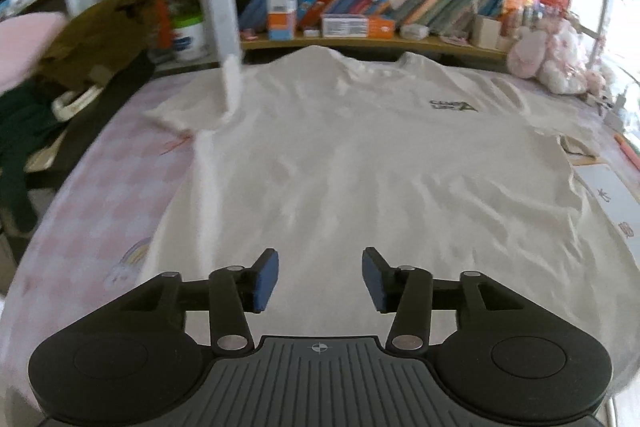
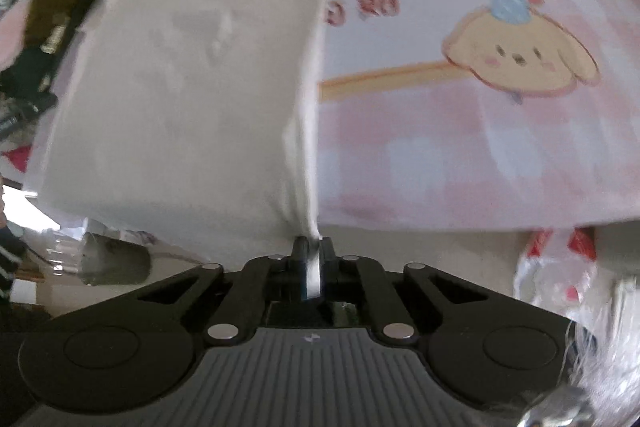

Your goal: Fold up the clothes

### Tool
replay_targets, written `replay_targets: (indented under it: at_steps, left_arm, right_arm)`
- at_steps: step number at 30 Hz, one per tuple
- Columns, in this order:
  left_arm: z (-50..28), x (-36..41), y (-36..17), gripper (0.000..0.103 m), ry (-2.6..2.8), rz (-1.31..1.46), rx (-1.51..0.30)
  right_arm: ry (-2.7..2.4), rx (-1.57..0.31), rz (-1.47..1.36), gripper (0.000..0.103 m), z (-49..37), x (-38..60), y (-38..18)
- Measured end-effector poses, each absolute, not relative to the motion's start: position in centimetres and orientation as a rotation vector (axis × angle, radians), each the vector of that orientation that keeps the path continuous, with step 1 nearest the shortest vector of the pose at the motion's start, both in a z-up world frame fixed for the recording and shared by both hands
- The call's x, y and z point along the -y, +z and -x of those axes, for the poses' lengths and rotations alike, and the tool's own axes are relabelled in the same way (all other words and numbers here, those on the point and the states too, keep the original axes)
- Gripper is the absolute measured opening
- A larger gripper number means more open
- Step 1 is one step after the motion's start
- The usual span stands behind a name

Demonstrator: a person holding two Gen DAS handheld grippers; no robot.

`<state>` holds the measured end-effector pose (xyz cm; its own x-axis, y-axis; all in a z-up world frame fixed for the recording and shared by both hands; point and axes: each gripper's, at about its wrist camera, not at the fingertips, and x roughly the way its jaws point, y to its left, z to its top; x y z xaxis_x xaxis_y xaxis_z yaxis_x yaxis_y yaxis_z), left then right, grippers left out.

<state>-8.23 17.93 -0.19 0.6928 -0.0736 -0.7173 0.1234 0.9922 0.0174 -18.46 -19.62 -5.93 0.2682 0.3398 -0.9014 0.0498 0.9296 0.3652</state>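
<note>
On the left, the left gripper (image 1: 319, 277) hovers with its blue pads spread wide and nothing between them, low over the near hem of the cream T-shirt (image 1: 360, 167), which lies front up and nearly flat on the pink checked bed sheet (image 1: 100, 195), its collar toward the bookshelf (image 1: 380, 43) and one short sleeve fanned out on the left side. To the right, the right gripper (image 2: 313, 247) is pressed together on a bunched bit of the shirt's (image 2: 192, 75) edge at the near corner, the cloth rising from the pinch in a tight ridge beside the cartoon puppy print (image 2: 524, 59) on the sheet. My reading is that a lengthwise fold is being set up or carried: to do it well, the pinched edge should travel level and taut across the body, while the free gripper takes the matching point on the same side so the crease runs straight from hem to shoulder; lifting one corner alone would drag the fabric askew. The shirt is pale, soft and lightly rippled, with a small dark chest logo (image 1: 454, 105), and motion blur hides finer detail
</note>
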Motion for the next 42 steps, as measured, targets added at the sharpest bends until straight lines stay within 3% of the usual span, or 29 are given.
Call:
replay_targets:
  at_steps: [2, 6, 11, 14, 28, 42]
  left_arm:
    - [6.7, -17.9, -0.5, 0.051, -0.142, -0.088, -0.8]
    - [3.6, -18.6, -0.6, 0.052, -0.197, -0.089, -0.79]
    - [0.0, -19.7, -0.8, 0.056, -0.248, -0.055, -0.783]
    - [-1.8, -20.4, -1.2, 0.057, -0.269, -0.035, -0.79]
    - [-5.2, -22.3, -2.3, 0.063, -0.346, 0.023, -0.787]
    - [-4.6, -22.1, -0.3, 0.066, -0.265, 0.015, -0.767]
  right_arm:
    - [0.151, -1.292, -0.36, 0.011, 18.6, 20.0, -5.4]
    - [0.061, -1.249, -0.391, 0.026, 18.0, 20.3, -3.1]
    - [0.013, -1.137, -0.377, 0.029, 15.1, 18.8, 0.3]
    - [-0.007, -1.062, -0.383, 0.04, 13.0, 17.3, 1.6]
    - [0.074, -0.97, -0.28, 0.044, 2.9, 7.7, 2.2]
    - [0.211, -0.982, -0.252, 0.047, -1.8, 6.6, 0.5]
